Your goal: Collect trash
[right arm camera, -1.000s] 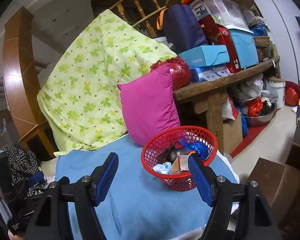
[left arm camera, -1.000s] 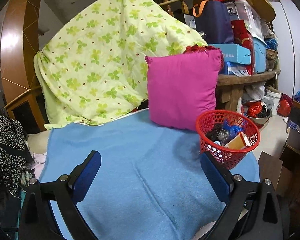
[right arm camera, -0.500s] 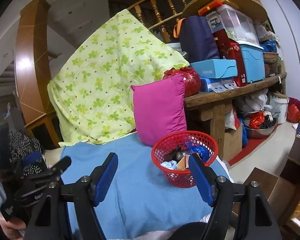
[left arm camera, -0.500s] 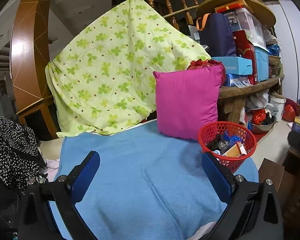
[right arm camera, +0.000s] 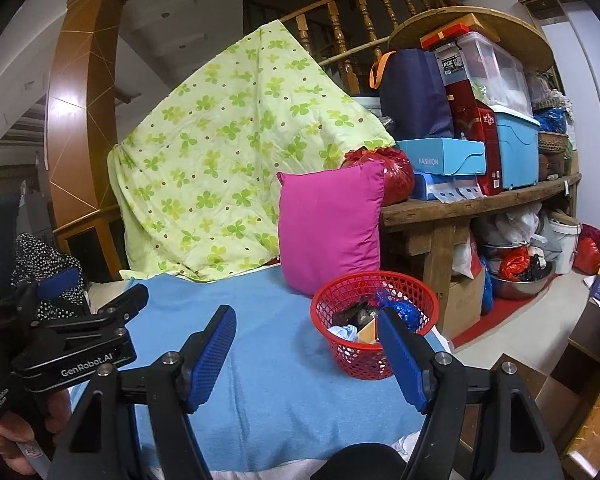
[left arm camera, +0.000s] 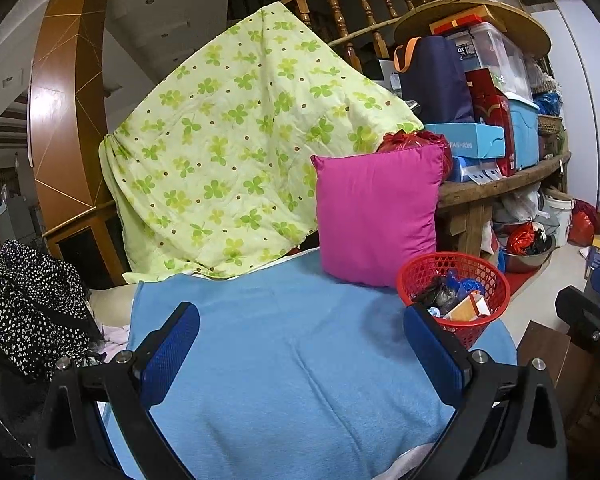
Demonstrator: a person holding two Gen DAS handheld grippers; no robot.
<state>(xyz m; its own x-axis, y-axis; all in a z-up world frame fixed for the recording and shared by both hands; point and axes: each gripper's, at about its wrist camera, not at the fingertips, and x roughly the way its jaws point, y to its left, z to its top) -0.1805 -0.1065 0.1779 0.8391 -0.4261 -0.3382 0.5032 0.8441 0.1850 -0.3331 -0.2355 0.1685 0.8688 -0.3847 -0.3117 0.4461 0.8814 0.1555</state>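
Observation:
A red mesh basket (left arm camera: 485,275) (right arm camera: 343,360) stands on the right end of a blue blanket (left arm camera: 284,352) (right arm camera: 284,376). It holds trash: dark wrappers, a blue plastic bag (right arm camera: 404,309), white paper and a small orange-and-white box (left arm camera: 466,308). My left gripper (left arm camera: 300,354) is open and empty, held back over the blanket's near part. My right gripper (right arm camera: 306,354) is open and empty, its right finger in front of the basket. The left gripper also shows at the left of the right wrist view (right arm camera: 92,302).
A magenta cushion (left arm camera: 376,216) leans behind the basket. A green clover quilt (left arm camera: 236,152) hangs over the stair rail. A wooden bench (right arm camera: 476,200) at the right carries boxes and bags. A black dotted cloth (left arm camera: 32,300) lies at the left. Bags and a bowl sit on the floor.
Both grippers have drawn back and up from the blanket and basket, so more of the room shows. Both have stayed open and empty.

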